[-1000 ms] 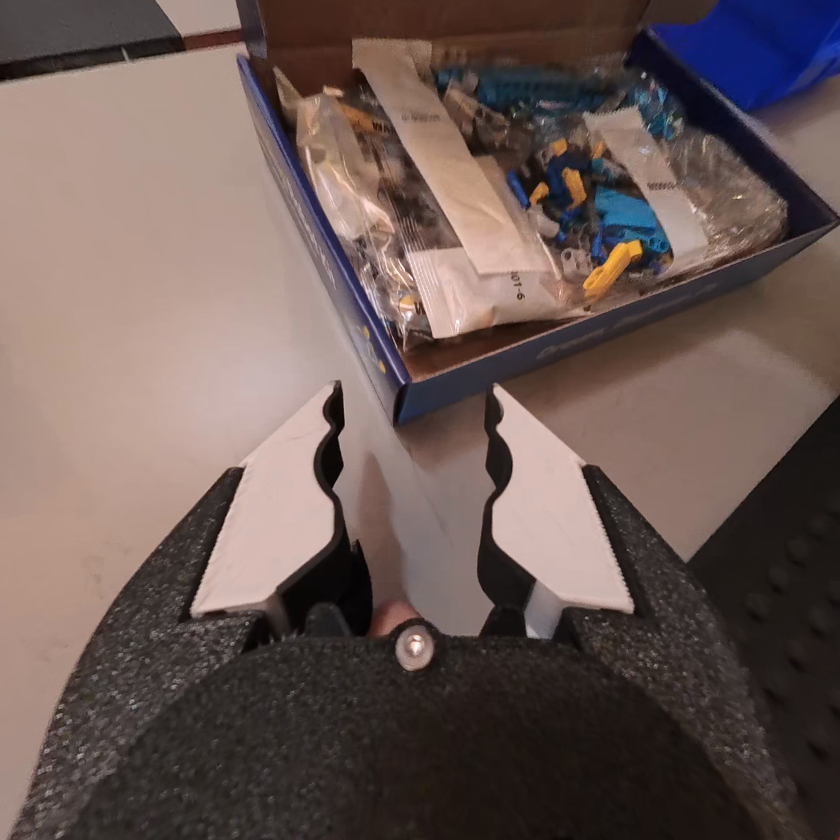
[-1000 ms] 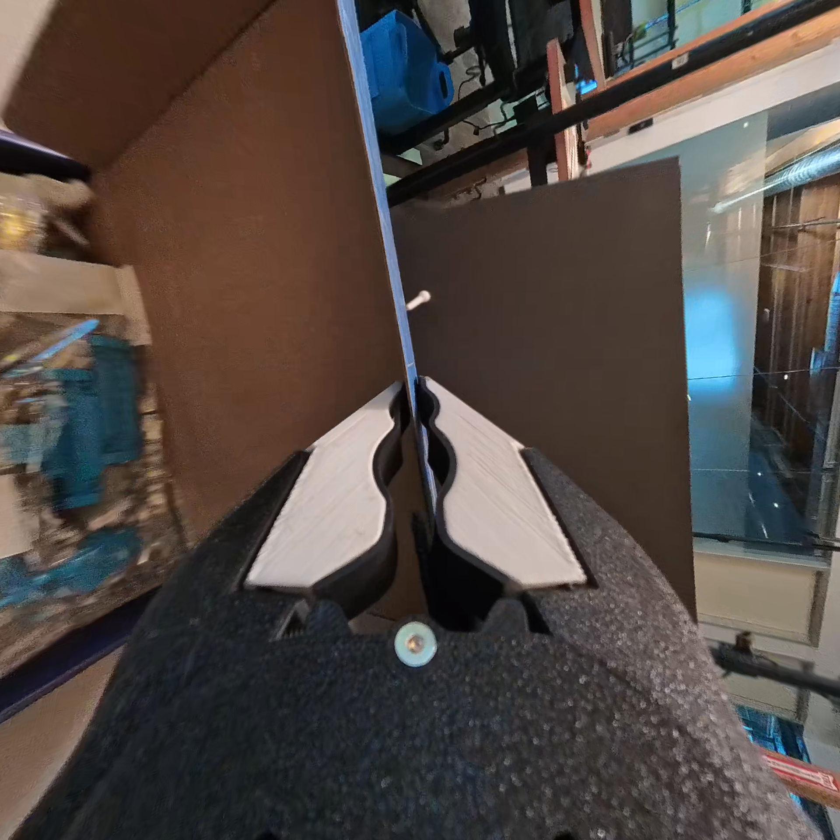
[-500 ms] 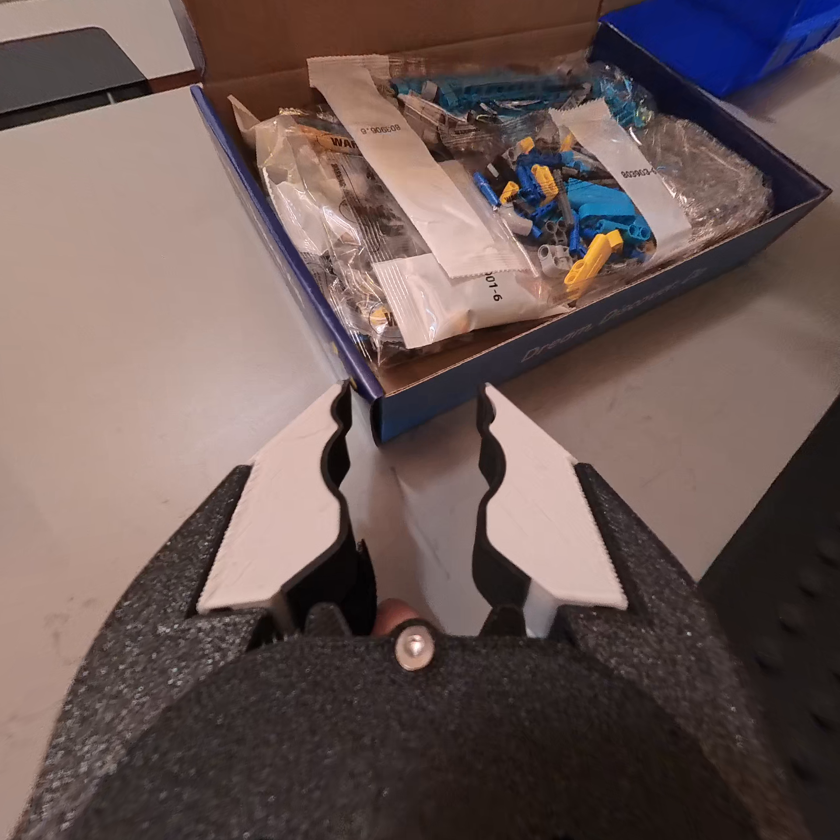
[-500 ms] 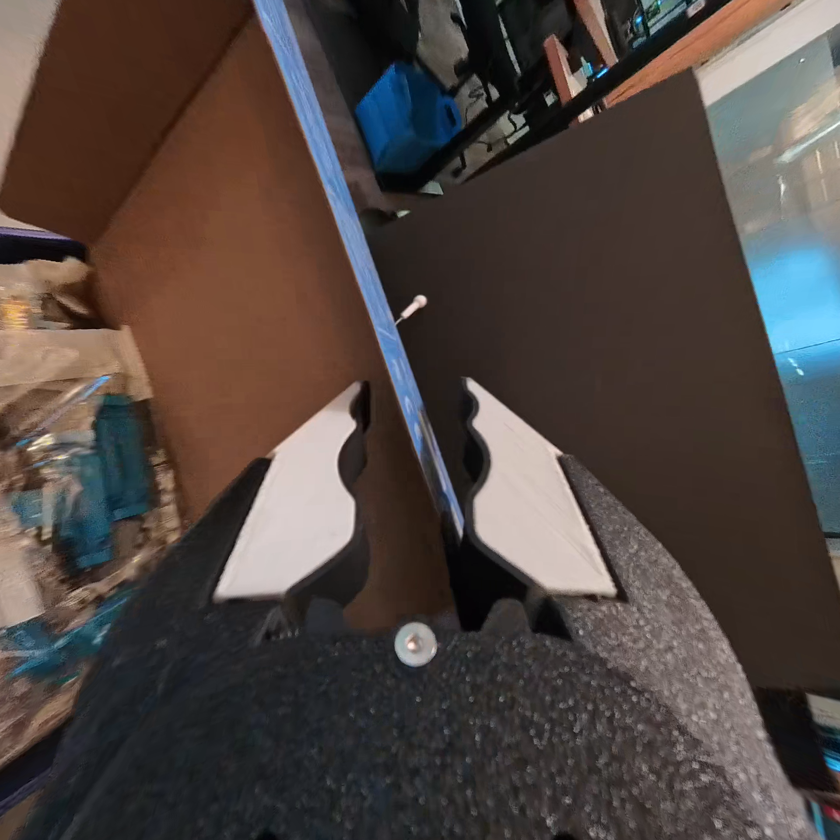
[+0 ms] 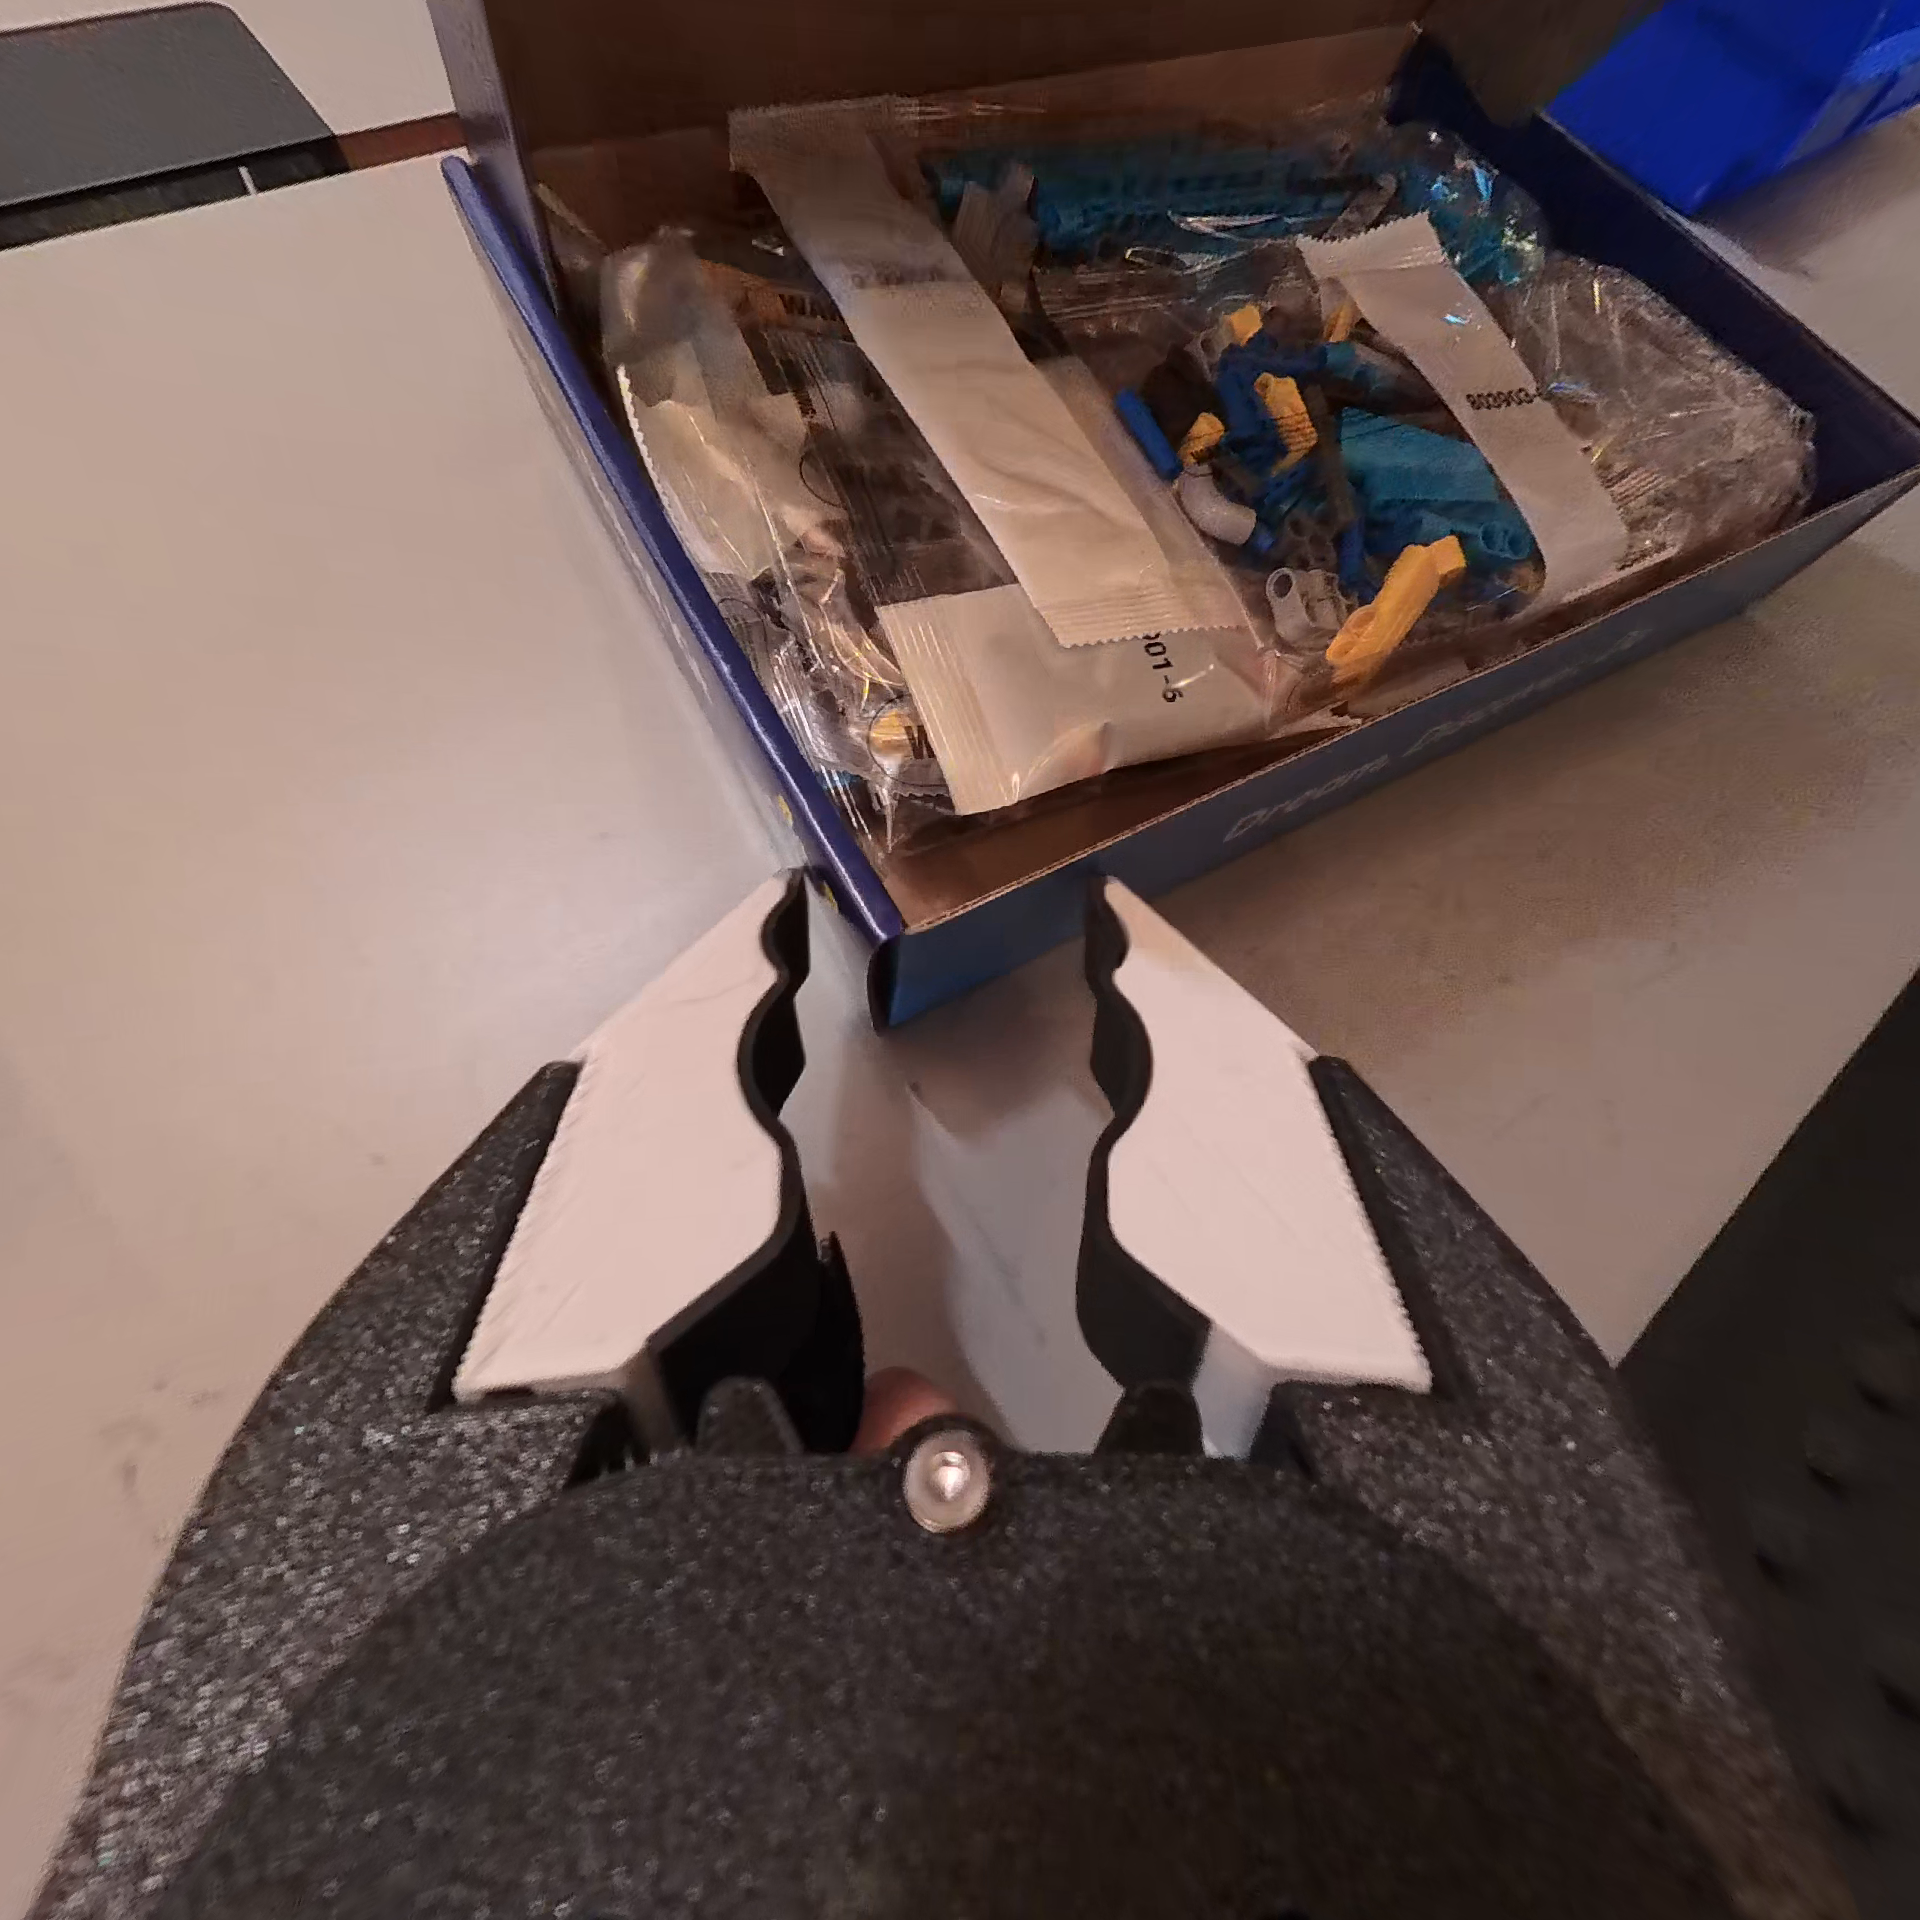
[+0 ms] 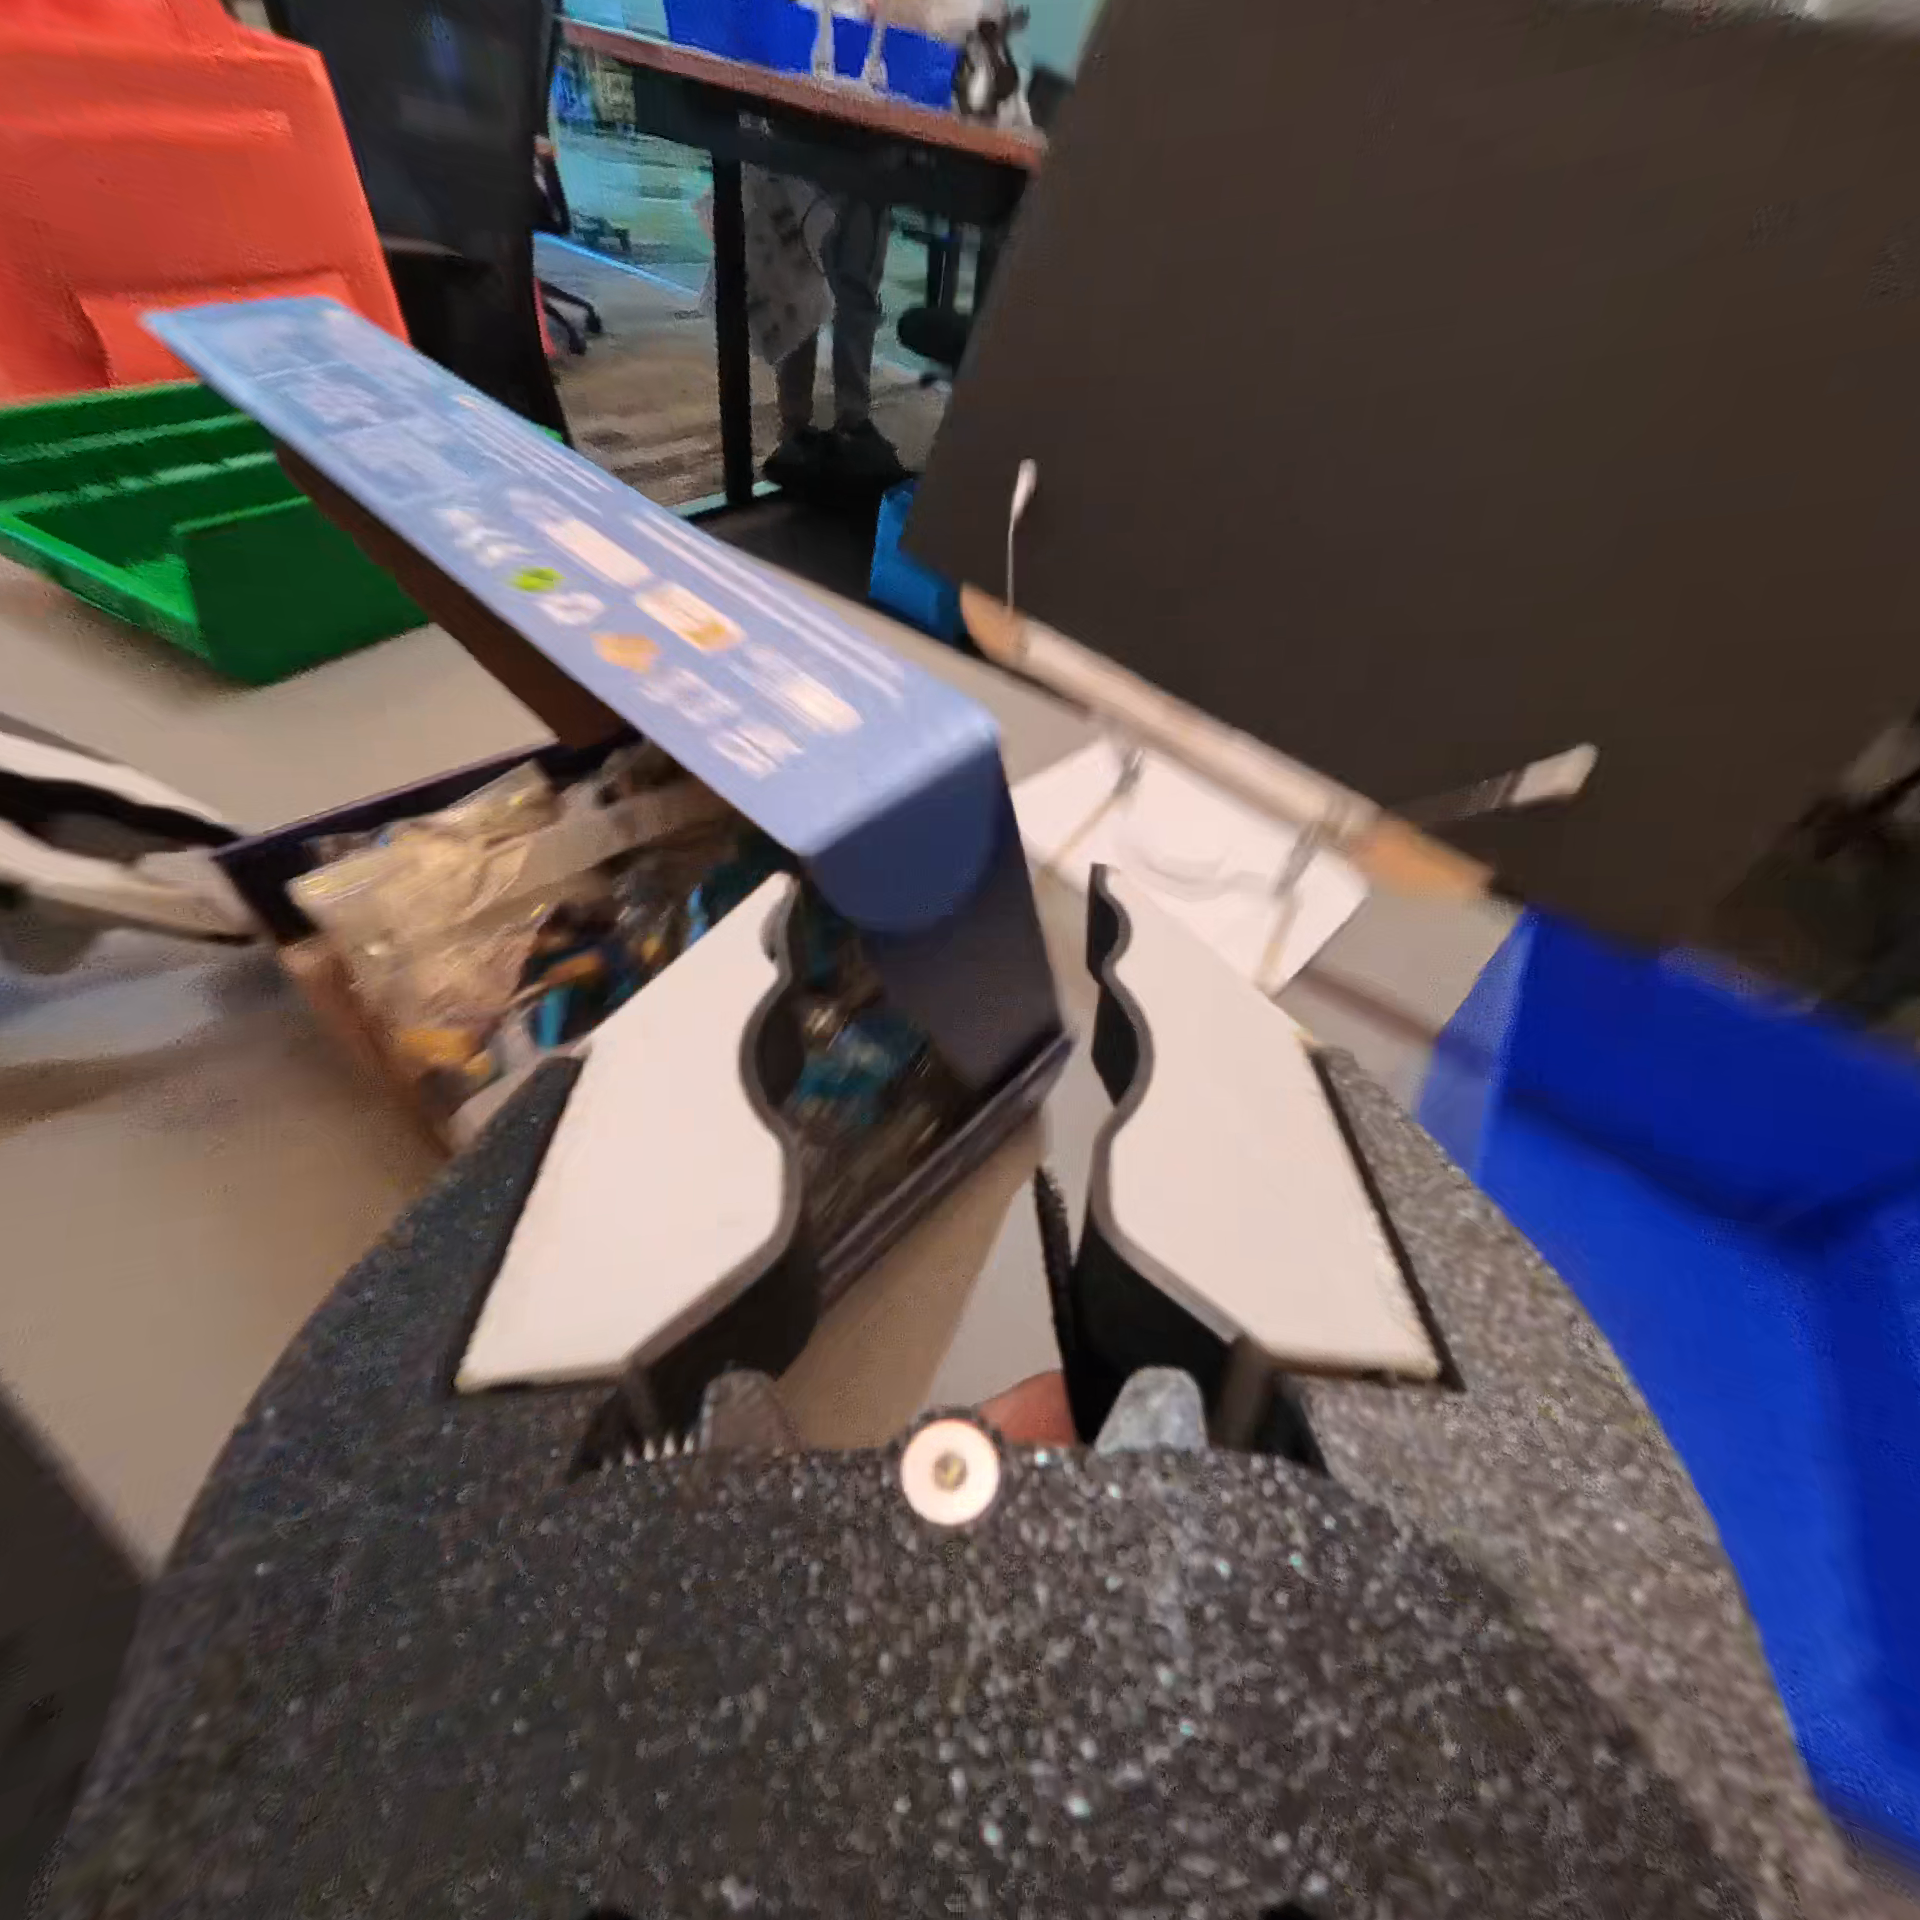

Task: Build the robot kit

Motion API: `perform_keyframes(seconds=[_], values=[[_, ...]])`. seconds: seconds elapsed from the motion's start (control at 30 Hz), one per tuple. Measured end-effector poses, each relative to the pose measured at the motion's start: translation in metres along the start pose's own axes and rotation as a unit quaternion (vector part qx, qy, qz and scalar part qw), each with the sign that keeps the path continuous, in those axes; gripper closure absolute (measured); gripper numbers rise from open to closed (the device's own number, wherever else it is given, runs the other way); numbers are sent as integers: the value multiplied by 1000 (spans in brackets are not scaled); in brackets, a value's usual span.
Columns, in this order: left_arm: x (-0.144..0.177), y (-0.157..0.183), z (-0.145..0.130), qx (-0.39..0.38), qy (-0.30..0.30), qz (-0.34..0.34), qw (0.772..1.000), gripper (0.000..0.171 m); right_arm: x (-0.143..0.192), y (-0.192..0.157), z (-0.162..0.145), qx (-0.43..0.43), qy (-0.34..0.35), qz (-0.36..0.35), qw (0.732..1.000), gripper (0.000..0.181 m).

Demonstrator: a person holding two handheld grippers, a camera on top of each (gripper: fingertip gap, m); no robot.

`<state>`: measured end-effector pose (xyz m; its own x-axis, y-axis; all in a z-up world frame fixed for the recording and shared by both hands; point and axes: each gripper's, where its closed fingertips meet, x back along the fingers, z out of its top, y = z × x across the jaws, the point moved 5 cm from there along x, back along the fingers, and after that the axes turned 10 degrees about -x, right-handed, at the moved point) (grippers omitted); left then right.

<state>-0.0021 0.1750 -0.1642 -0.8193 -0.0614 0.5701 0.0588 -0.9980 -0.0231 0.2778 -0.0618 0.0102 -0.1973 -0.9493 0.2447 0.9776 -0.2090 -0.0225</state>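
The left gripper (image 5: 943, 940) is released, with its white fingers (image 5: 665, 1174) well apart and nothing between them. It hovers over the pale table (image 5: 260, 623), and its tips stand just beside the near corner of the blue cardboard box (image 5: 1455, 769); I cannot tell if they touch it. The box lies open on the table, with its brown inside showing. It is filled with clear plastic bags (image 5: 935, 499) that carry white strips. One bag, toward the right wall of the box, holds small blue and yellow building parts (image 5: 1340, 488). At the far right corner of the table stands a blue bin (image 5: 1766, 94), and a dark mat (image 5: 1818, 1403) lies at the right edge.

The right gripper (image 6: 940, 940) is also released; its jaws stand apart. The side flap of the box lid (image 6: 966, 935) hangs down between its fingers (image 6: 1236, 1174), closer to the right one, but they do not press it. The printed blue lid (image 6: 582, 582) stretches away to the upper left over the bags (image 6: 457, 914). A green bin (image 6: 208, 561) stands at the far left side of the table, and a black board (image 6: 1455, 416) rises behind on the right.
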Motion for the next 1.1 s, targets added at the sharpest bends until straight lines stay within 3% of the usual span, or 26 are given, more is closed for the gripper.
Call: perform_keyframes(seconds=[0.07, 0.13, 0.17, 0.33, 0.4, 0.47, 0.53, 0.57, 0.63, 0.73, 0.8, 0.9, 0.93, 1.0, 1.07, 1.1], values=[[0, -3, 5, -6, 1, -4, 1000, 112, 9, 2, -48, -91, -34, 14, 995, 126], [-1, -11, 19, -24, 10, 0, 1000, 94, 2, -9, -92, -140, -96, 31, 985, 124], [0, -19, 33, -28, 33, 24, 999, 102, -4, -13, -106, -130, -111, 12, 985, 131], [10, -43, 74, -145, 78, 105, 981, 100, -10, -24, -111, -112, -92, -26, 989, 152], [13, -46, 88, -217, 113, 140, 959, 106, -2, -26, -107, -105, -76, -21, 991, 148], [21, -43, 111, -286, 184, 154, 928, 119, 4, -29, -113, -121, -93, 16, 988, 128], [28, -49, 141, -311, 243, 174, 902, 127, 4, -26, -130, -133, -129, 17, 983, 126], [27, -54, 156, -303, 259, 166, 902, 129, 2, -26, -136, -132, -141, 13, 981, 126], [20, -63, 186, -265, 284, 118, 914, 135, -11, -35, -147, -135, -171, 29, 976, 122], [-1, -85, 229, -222, 287, 72, 929, 130, -34, -33, -166, -107, -225, -42, 968, 118], [-18, -106, 248, -190, 272, 36, 943, 130, -42, -36, -165, -141, -218, -31, 965, 122], [-48, -126, 259, -92, 229, -121, 962, 132, -50, -35, -167, -217, -216, 8, 952, 126], [-59, -132, 261, -62, 221, -165, 959, 123, -50, -35, -166, -227, -210, 20, 951, 126], [-69, -140, 269, 19, 255, -254, 933, 114, -47, -32, -160, -243, -191, 42, 950, 125], [-75, -138, 269, 41, 276, -301, 912, 93, -43, -27, -147, -280, -155, 66, 945, 128], [-72, -134, 268, 28, 289, -317, 903, 94, -41, -22, -141, -303, -137, 75, 940, 129]])
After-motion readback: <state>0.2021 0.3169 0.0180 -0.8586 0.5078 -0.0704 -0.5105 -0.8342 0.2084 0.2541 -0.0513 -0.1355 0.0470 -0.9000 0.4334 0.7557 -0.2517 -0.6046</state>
